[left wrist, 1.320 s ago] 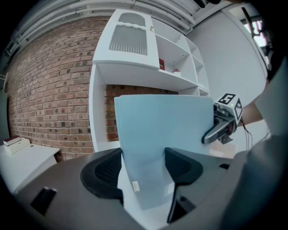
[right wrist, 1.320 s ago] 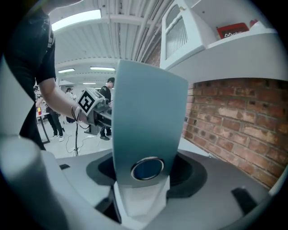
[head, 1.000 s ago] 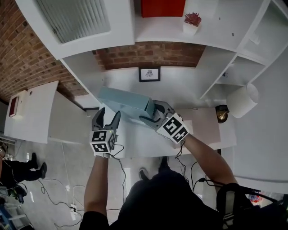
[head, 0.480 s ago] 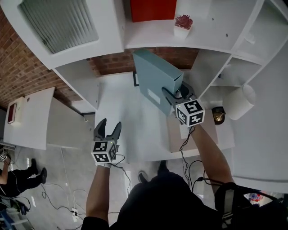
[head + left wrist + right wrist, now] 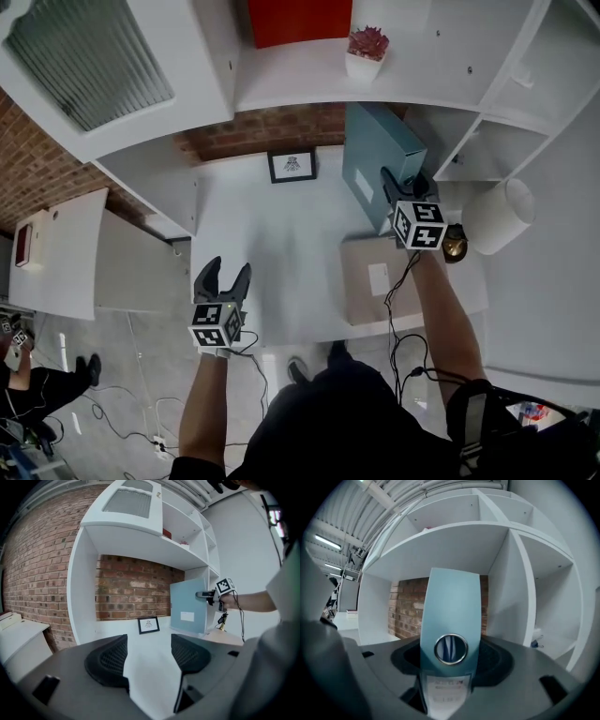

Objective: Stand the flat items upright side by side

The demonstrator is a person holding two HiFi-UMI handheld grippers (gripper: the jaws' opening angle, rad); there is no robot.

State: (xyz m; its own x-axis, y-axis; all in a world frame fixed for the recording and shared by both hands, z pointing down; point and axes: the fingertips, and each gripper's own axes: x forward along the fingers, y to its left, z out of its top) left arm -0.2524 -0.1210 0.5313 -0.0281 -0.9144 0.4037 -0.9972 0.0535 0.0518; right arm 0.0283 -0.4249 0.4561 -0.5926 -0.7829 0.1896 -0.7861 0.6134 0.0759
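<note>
Carrying the blue binder (image 5: 373, 155) upright to the right end of the tabletop (image 5: 281, 234)
Clamped by its spine in the right tool (image 5: 401, 187) (swung across from the middle); left tool (image 5: 222, 274) hangs wide, empty; brown folder (image 5: 375, 279) lies flat, probably next.

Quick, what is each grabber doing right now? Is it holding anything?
Left gripper: open, nothing between its jaws.
Right gripper: shut on the spine of the blue binder, held upright.
</note>
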